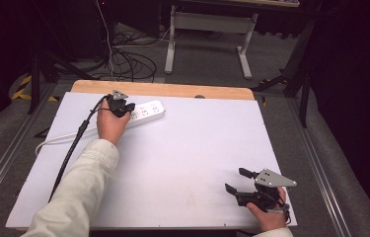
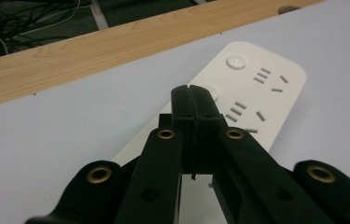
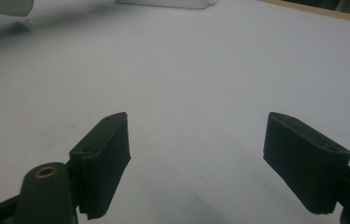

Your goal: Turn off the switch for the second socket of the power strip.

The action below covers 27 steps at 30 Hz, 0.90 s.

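Observation:
A white power strip (image 1: 145,110) lies near the far edge of the white tabletop (image 1: 187,148), its cord running off to the left. My left gripper (image 1: 127,109) hovers over the strip's middle with its jaws pressed together and nothing between them. In the left gripper view the closed tips (image 2: 192,95) sit just above the power strip (image 2: 252,100), beside its round button and sockets. My right gripper (image 1: 236,180) rests at the near right corner, jaws wide apart over bare table. In the right gripper view its gripper (image 3: 196,144) holds nothing.
A wooden strip (image 1: 163,89) borders the table's far edge. Beyond it are tangled cables (image 1: 126,61) on the floor and a white desk frame (image 1: 209,34). The left gripper's black cable (image 1: 71,148) trails along the sleeve.

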Motion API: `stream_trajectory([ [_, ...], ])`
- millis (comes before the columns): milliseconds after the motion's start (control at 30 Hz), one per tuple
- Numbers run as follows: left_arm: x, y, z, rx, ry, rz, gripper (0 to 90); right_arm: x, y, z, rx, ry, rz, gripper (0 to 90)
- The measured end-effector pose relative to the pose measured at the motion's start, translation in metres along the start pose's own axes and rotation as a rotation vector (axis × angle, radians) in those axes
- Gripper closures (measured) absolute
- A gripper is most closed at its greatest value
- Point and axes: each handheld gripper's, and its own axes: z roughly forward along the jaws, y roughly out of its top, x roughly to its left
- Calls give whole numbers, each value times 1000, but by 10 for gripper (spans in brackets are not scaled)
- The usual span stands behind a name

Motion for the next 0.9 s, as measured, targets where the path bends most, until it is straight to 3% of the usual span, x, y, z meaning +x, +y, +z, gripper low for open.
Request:
stream_trajectory([
  [267,3,11,-26,-22,-2,16,898,-1,5,6,-3,11,-11,232],
  [367,1,14,-32,-16,-17,10,863,-2,7,9,-5,13,-14,232],
  [533,-4,19,-44,-35,-45,21,877,-6,10,13,-17,21,-10,232],
  [633,-6,21,-51,-45,-43,30,871,-7,12,16,-18,29,-11,232],
  [900,-5,23,-59,-48,-38,33,867,-7,15,20,-22,42,-19,232],
])
